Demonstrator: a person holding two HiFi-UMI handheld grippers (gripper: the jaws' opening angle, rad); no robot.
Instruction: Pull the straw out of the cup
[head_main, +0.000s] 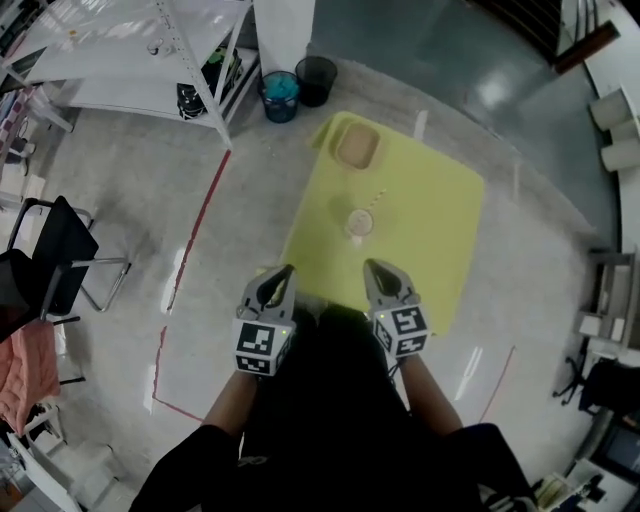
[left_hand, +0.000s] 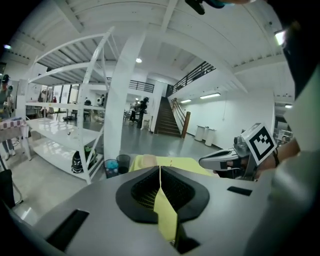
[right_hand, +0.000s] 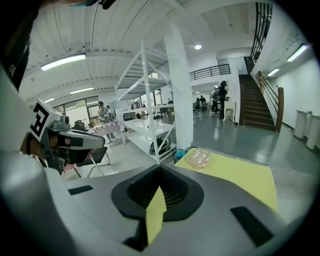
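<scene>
At the near edge of the yellow table (head_main: 425, 235) the left gripper (head_main: 287, 269) and the right gripper (head_main: 371, 265) hang side by side. Each has its jaws pressed together with nothing between them.

Just past the right gripper's tip, close to the middle of the table and clear of both grippers, stands the cup (head_main: 359, 224). The straw (head_main: 376, 196) sits in it and leans toward the table's far right. On the table's far left corner rests a shallow clear container (head_main: 357, 147). The rest of the tabletop is plain matte yellow.

The floor around the table is glossy grey. Red tape lines (head_main: 198, 226) run along it to the table's left, and a black chair (head_main: 58, 255) stands well off on that same side.

Beyond the table's far left corner a blue bin (head_main: 280, 96) and a black bin (head_main: 315, 79) stand side by side. A white shelving rack (head_main: 150, 50) is to their left. Farther behind the table are a white column (right_hand: 179, 85) and a staircase (left_hand: 167, 119) that climbs to a railed upper level.
</scene>
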